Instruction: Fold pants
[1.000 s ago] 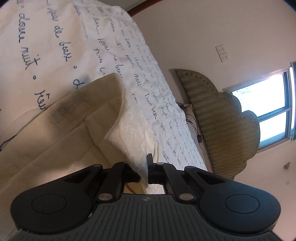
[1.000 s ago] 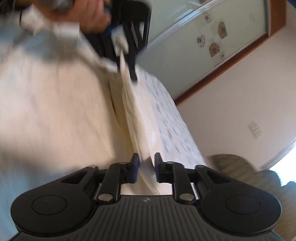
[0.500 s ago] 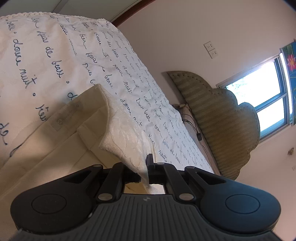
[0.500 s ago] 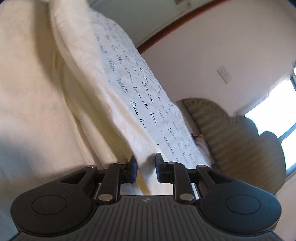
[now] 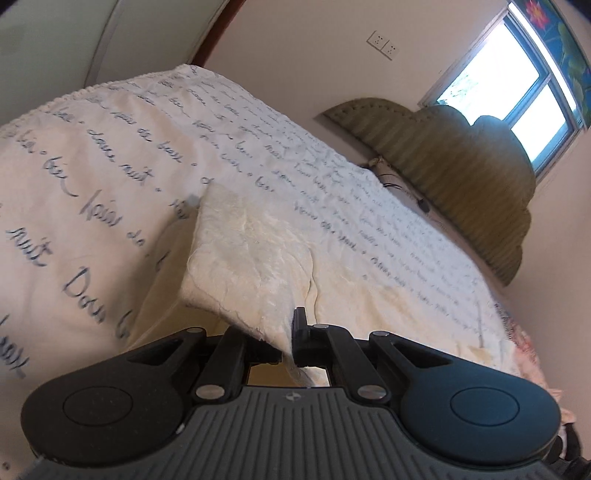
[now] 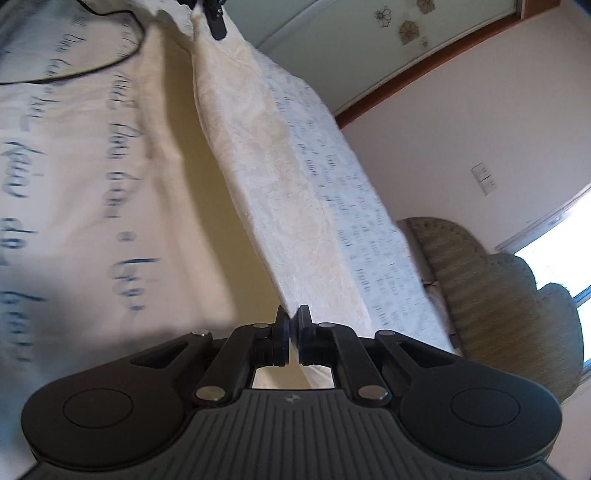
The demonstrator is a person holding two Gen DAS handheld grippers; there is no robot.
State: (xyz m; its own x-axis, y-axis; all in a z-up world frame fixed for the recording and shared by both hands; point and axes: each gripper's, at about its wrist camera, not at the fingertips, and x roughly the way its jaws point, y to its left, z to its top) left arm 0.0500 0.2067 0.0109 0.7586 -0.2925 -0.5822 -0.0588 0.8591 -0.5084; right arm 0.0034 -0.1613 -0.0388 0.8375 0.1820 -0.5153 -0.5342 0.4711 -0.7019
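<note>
Left tongs [image 5: 290, 341]: clenched on a corner of the cream pants [image 5: 251, 254]; the cloth edge is pinched between the two fingers and a small flap hangs below them.
Right tongs [image 6: 293, 332]: clenched on the other end of the pants [image 6: 280, 206]; the fabric enters the narrow gap between the fingers.
Pants: cream, textured cloth; in the right wrist view it stretches as a long taut band from the right tongs up to the left tongs [image 6: 214, 18] at the top of the frame; lifted clear of the bed along most of its length, with a shadow beneath it; in the left wrist view the held corner rises as a wrinkled panel above the bed.
Bedspread [image 5: 92, 158]: white with dark blue cursive script; it covers the bed under the pants; a paler cream patch lies below the stretched band [image 6: 184, 184].
Headboard [image 5: 461, 177]: olive green, ribbed, scalloped top; at the far end of the bed against the wall.
Window [image 5: 517, 74]: bright, behind the headboard.
Wall socket [image 5: 382, 42]: white, on the pink wall above the bed.
Cable [image 6: 92, 66]: black, looping over the bedspread near the left tongs.
</note>
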